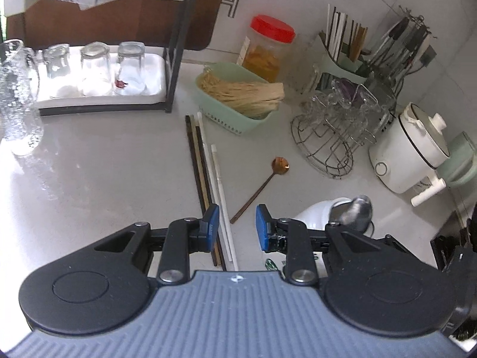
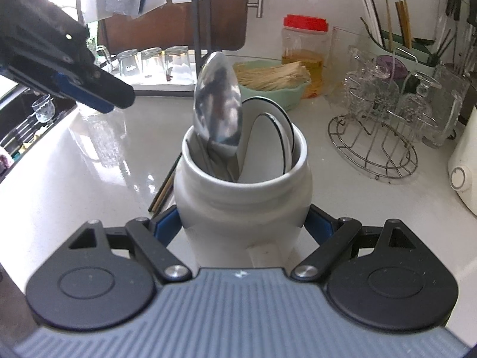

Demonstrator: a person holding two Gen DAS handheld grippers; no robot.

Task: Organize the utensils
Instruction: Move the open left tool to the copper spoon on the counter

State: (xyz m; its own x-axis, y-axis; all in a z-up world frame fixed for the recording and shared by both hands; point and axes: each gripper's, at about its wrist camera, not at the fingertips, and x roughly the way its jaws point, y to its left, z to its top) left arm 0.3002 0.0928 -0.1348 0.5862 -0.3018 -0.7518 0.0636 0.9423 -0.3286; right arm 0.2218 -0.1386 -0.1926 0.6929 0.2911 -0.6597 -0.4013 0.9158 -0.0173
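Countertop (image 1: 104,179): left gripper (image 1: 237,226) jaws apart over chopsticks (image 1: 205,179); right gripper (image 2: 243,226) clamps jar (image 2: 243,191).

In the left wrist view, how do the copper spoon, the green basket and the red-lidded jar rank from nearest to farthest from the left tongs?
From the left tongs:
1. Copper spoon, lying on the counter just ahead, its handle end near the tongs.
2. Green basket of dry noodles, farther back, centre.
3. Red-lidded jar, behind the basket near the wall.
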